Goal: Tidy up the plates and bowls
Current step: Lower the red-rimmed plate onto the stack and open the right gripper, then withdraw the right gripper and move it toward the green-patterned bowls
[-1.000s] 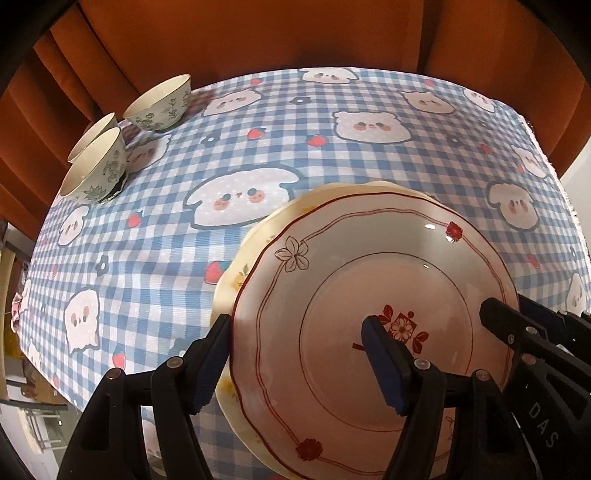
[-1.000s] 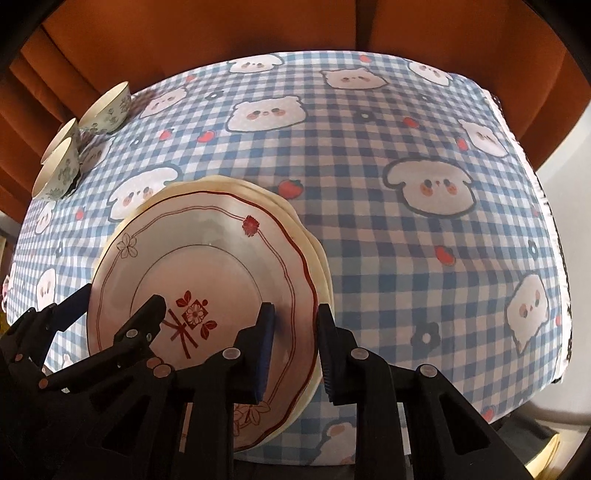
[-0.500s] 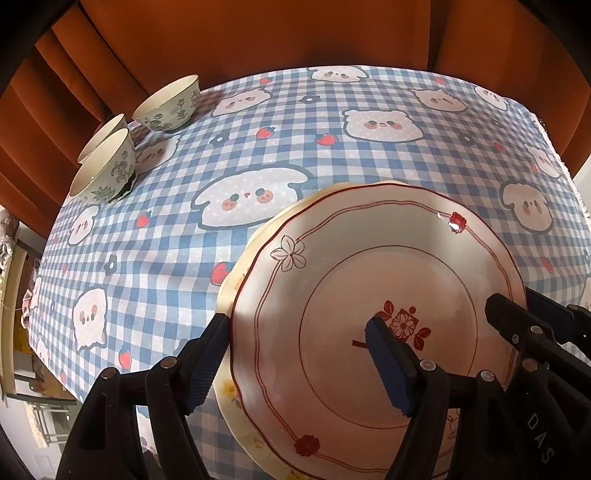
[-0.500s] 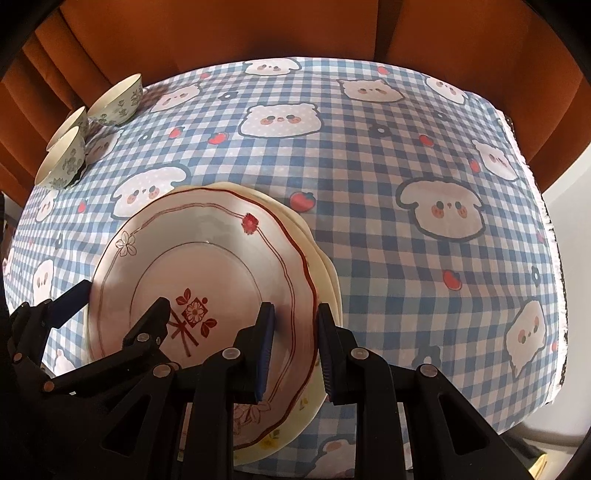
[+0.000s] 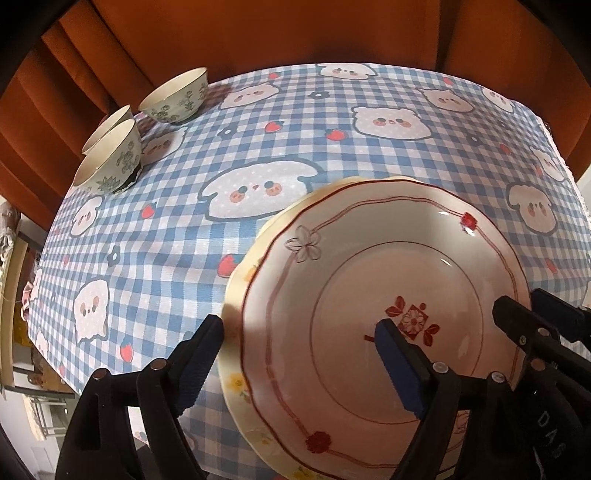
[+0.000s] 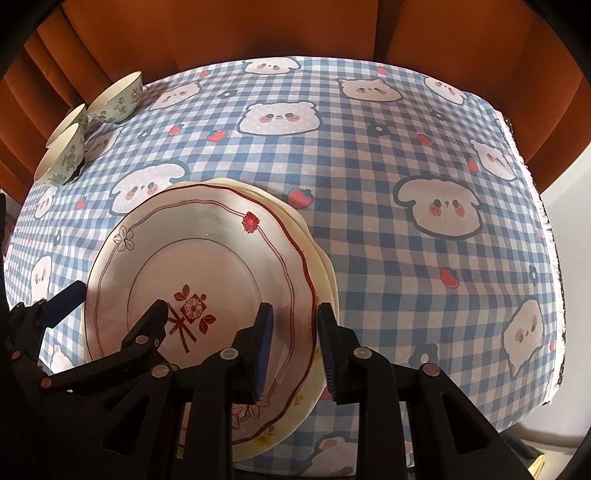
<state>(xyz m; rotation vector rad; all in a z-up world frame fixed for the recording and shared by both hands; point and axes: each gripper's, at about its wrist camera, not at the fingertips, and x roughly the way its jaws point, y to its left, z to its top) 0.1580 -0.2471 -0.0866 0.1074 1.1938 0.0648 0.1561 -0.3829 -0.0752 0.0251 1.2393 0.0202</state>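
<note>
A white plate with red flower pattern (image 5: 388, 266) (image 6: 207, 251) lies on top of cream yellow-flowered plates (image 5: 236, 373) (image 6: 325, 269) near the table's front. My left gripper (image 5: 299, 358) is open, its jaws astride the stack's left rim. My right gripper (image 6: 295, 347) is shut on the stack's right rim. Three green-patterned bowls stand at the far left: one alone (image 5: 173, 96) (image 6: 116, 98), two close together (image 5: 109, 158) (image 6: 62, 155).
A blue checked tablecloth with bear prints (image 5: 332, 110) (image 6: 406, 166) covers the table. Orange curtains (image 5: 258, 33) (image 6: 258, 29) hang behind it. The table's right edge (image 6: 550, 258) drops off beside a pale wall.
Both grippers and the plate stack have risen and pulled back a little; the bowls and far table edge sit lower in both views. The grips look unchanged.
</note>
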